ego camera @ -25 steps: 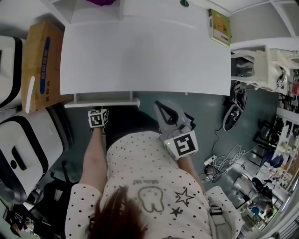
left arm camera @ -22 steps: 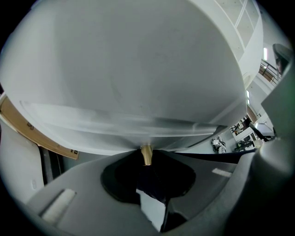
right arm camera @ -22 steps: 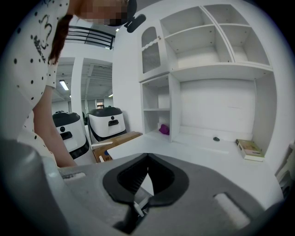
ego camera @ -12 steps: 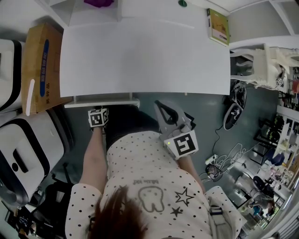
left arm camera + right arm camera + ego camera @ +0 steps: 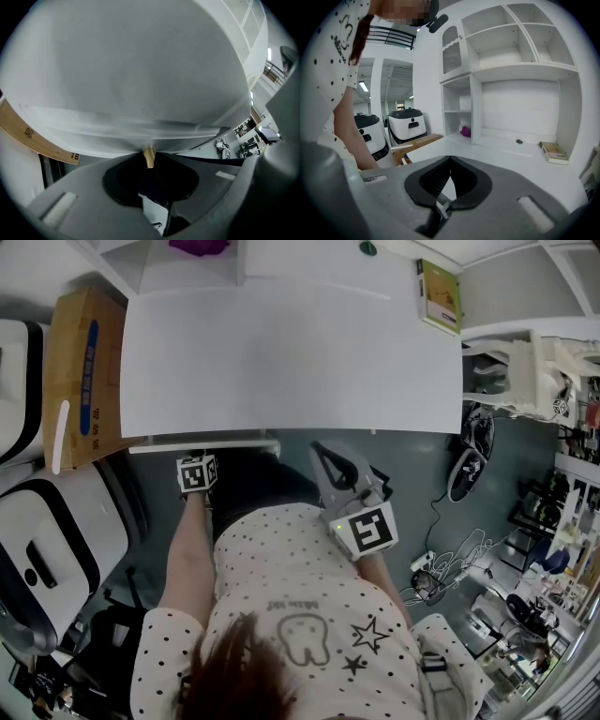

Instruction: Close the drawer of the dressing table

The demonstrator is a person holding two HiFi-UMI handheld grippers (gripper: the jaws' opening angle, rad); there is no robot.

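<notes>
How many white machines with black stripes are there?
2: far white machine beside the brown cardboard box; near white machine left of the person's arm. More may be hidden.

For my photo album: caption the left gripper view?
Left tongs pinch the brass knob on the white drawer front.

The bare left arm point(image 5: 187, 549) stretches forward, and the left hand-held gripper point(image 5: 148, 151) points steeply down, jaws pinched on a brass knob point(image 5: 149, 159). The right hand-held gripper point(image 5: 322, 451) (jaws together, nothing between them) tilts gently downward.
</notes>
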